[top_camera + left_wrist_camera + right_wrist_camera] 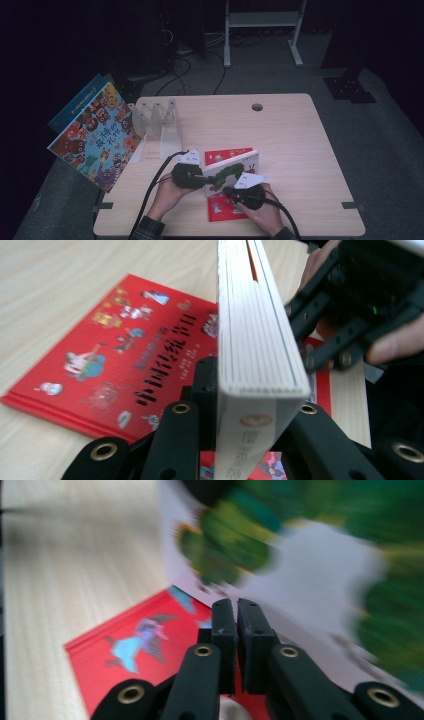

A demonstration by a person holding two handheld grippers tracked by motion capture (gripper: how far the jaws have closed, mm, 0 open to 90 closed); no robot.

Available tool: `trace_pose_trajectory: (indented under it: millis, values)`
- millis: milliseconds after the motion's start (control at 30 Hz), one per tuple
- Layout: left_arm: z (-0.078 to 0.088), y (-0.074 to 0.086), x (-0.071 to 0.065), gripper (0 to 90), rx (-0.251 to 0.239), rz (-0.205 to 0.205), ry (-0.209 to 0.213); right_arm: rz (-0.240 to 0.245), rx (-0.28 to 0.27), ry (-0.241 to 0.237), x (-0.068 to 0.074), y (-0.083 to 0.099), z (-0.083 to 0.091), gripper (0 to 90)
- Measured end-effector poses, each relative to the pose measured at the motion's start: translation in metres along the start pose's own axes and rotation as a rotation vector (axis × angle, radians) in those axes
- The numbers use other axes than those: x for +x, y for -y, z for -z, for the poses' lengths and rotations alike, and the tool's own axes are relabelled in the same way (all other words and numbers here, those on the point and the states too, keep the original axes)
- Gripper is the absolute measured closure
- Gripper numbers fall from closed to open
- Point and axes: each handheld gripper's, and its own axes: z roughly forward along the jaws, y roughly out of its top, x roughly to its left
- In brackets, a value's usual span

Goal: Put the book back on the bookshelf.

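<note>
The left gripper (240, 405) clamps its jaws on the white caterpillar book (260, 340), holding it on edge right above the red book (125, 360), which lies flat on the table (290, 135). The right gripper (236, 625) sits against that white cover with jaws nearly together, gripping nothing. Judging by the clear rack (156, 119) beyond the red book, the lift is done; carrying and slotting remain.

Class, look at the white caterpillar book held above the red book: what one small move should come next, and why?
Probably the left claw should lift the white caterpillar book a little higher. It grips the book's edge, and the book rides tilted over the red book lying flat on the table. The right claw is shut with nothing between its pads, beside the book's cover, so it carries none of it.
</note>
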Motion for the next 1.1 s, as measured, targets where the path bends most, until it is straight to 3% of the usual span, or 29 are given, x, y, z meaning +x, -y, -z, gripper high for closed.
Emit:
trace_pose_trajectory:
  millis: [233, 433, 600, 733, 933, 1100]
  values:
    - [0.018, 0.002, 0.007, 75.2, -0.029, 0.021, -0.055, -0.08, -0.042, 0.133, -0.041, 0.012, 0.034, 75.2]
    - [0.031, 0.005, 0.012, 75.2, -0.058, 0.037, -0.08, -0.16, -0.037, 0.269, -0.08, 0.028, 0.056, 61.2]
    - [0.041, 0.006, 0.015, 75.3, -0.071, 0.051, -0.09, -0.241, -0.008, 0.338, -0.108, 0.044, 0.065, 51.1]
    - [0.052, 0.008, 0.017, 75.3, -0.092, 0.065, -0.11, -0.281, 0.032, 0.37, -0.12, 0.052, 0.066, 47.2]
    - [0.076, 0.015, 0.023, 75.3, -0.134, 0.1, -0.132, -0.3, 0.055, 0.419, -0.13, 0.059, 0.066, 43.6]
    - [0.097, 0.024, 0.027, 75.2, -0.171, 0.125, -0.163, -0.319, 0.068, 0.461, -0.136, 0.061, 0.068, 32.3]
